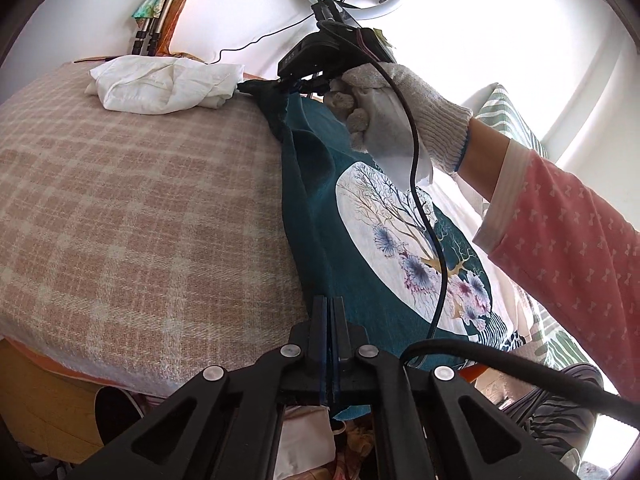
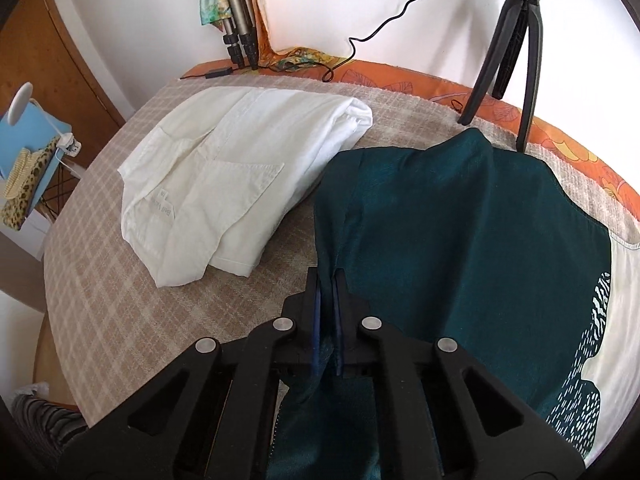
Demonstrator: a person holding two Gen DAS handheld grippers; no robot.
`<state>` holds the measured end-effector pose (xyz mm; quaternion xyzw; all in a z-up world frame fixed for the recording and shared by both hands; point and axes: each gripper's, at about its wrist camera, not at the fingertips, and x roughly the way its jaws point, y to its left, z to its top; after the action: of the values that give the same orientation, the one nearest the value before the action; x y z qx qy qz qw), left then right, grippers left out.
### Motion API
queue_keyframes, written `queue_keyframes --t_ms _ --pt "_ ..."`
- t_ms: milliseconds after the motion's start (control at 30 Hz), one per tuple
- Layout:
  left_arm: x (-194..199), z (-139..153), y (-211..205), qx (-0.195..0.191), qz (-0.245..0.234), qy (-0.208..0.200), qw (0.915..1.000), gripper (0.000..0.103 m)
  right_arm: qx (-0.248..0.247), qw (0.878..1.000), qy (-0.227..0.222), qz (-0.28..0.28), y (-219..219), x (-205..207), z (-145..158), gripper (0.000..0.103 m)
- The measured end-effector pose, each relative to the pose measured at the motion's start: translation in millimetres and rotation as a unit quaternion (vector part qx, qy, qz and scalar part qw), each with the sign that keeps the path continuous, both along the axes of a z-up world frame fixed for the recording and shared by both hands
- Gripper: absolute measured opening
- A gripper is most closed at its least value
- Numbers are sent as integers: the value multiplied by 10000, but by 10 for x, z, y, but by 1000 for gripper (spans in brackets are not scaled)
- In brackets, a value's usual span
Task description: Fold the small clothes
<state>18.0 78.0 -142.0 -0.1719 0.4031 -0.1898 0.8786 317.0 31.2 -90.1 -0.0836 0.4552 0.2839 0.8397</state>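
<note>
The bit of teal shirt (image 2: 460, 232) pinched in the right gripper (image 2: 328, 280) is hidden between the 2 fingers. In the left wrist view, the right gripper's tips are too small and dark to make out. The shirt runs off the right edge in the right wrist view. The gray words on the white folded garment (image 2: 232, 168) are too small to read. The black tripod (image 2: 516, 40) is cut off at the top.
</note>
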Motion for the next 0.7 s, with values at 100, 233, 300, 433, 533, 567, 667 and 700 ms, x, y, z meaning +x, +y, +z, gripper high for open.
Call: queue_keyframes --t_ms 100,233,300,433,533,567,667,700 --pt "10 89 -109 -2 -140 -103 9998 0 470 9986 -20 -240 -340 12 132 6" --pt "45 167 -364 54 -456 -195 9988 0 1078 9921 -66 -630 -889 16 226 6" --pt "63 175 -526 104 -660 -195 9976 0 1296 9869 45 -963 -1206 58 191 6" --pt "89 112 -860 222 -1062 -139 9940 0 1331 9782 432 -1532 -1850 96 -53 6" --pt "92 41 -1034 301 -1272 -50 9914 0 553 9809 453 -1808 -2092 114 -190 11" --pt "87 24 -1075 324 -1321 -34 9907 0 276 9828 309 -1801 -2116 107 -185 16" --pt "32 -10 -1144 423 -1401 -30 9892 0 -93 9876 -283 -1544 -2158 54 -76 40" --pt "39 -23 -1154 432 -1410 -9 9891 0 -9 9894 -421 -1392 -2125 38 -14 45"
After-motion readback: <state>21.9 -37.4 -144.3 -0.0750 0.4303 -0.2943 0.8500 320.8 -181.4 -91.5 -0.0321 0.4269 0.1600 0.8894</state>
